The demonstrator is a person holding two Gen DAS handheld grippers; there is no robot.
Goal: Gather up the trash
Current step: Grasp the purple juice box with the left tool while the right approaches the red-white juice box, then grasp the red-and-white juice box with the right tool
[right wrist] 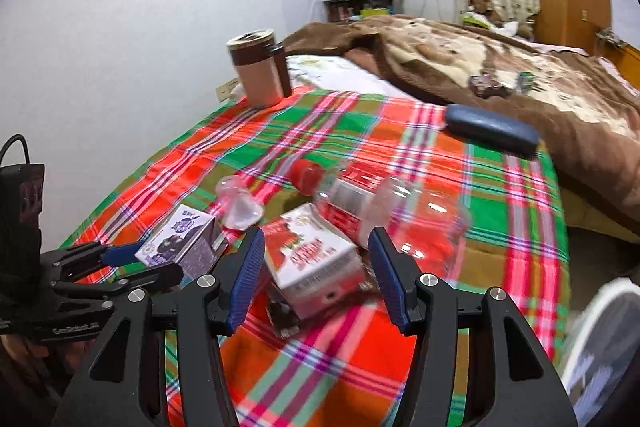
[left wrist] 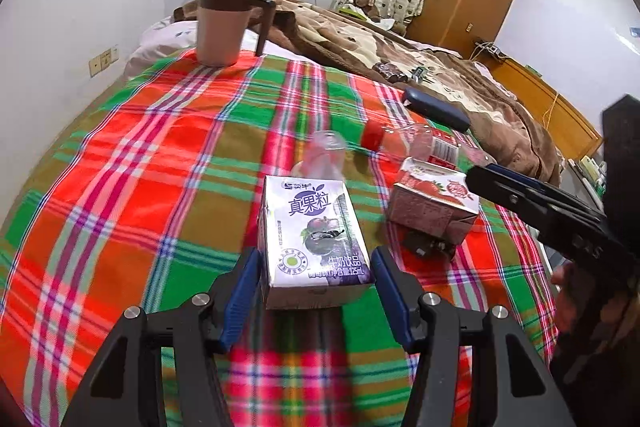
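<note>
A purple milk carton (left wrist: pixel 316 239) lies flat on the plaid cloth (left wrist: pixel 140 167), between the spread fingers of the left gripper (left wrist: pixel 316 291), neither pad touching it. Beside it sits one red strawberry carton (right wrist: pixel 312 259), inside the right gripper (right wrist: pixel 316 279), whose jaws also stand apart. Behind them lie two clear plastic bottles: a small one (left wrist: pixel 326 155) and a red-capped one (right wrist: pixel 360 203). One lidded mug (left wrist: pixel 224 23) stands at the far edge.

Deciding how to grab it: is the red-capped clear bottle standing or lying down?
Lying down. The red-capped bottle rests on its side on the plaid cloth, cap toward the mug, behind the strawberry carton.
</note>
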